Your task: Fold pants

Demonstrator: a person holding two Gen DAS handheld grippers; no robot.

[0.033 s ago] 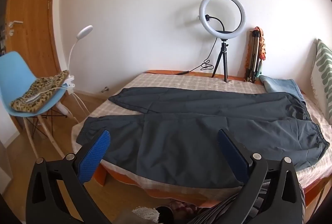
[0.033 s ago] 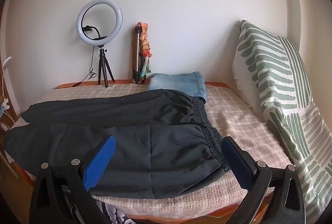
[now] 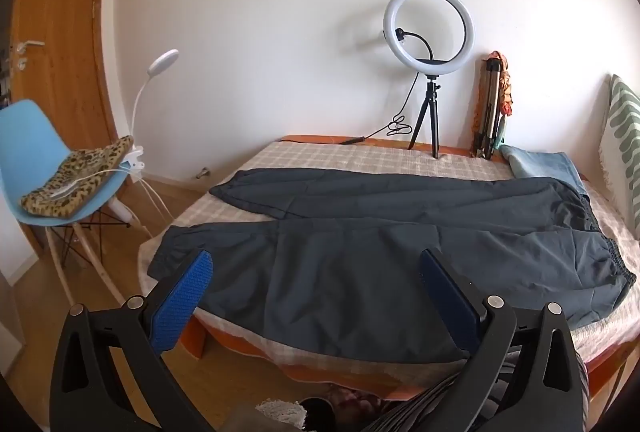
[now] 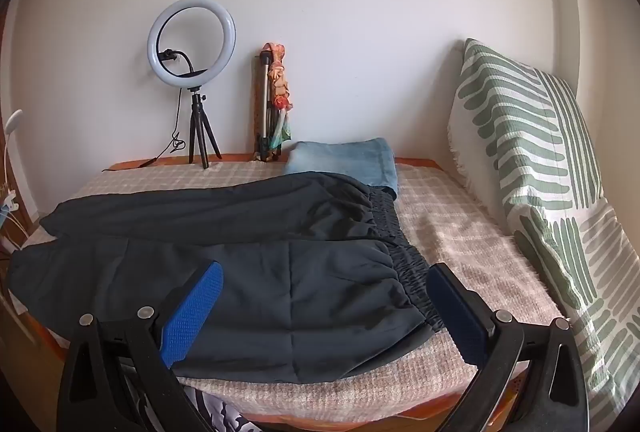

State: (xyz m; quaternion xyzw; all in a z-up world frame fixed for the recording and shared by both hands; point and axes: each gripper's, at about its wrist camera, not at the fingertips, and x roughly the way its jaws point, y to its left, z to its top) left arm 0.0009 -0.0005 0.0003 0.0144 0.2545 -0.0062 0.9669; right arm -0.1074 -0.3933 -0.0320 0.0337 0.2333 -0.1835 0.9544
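Both the left claw (image 3: pixel 316 296) and right claw (image 4: pixel 324 312) gape empty before dark pants (image 3: pixel 380 264); beyond them, a ring light (image 3: pixel 429 28) and folded jeans (image 4: pixel 348 162).

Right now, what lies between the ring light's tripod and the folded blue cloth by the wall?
A folded tripod with a patterned cloth draped on it stands between the ring light and the blue cloth, clearest in the right wrist view.

pants (image 3: pixel 360 252) lie flat across the bed (image 3: pixel 360 160), waistband toward the pillow (image 4: pixel 540 160); ring light (image 3: pixel 428 28) stands behind, chair (image 3: pixel 36 152) left.
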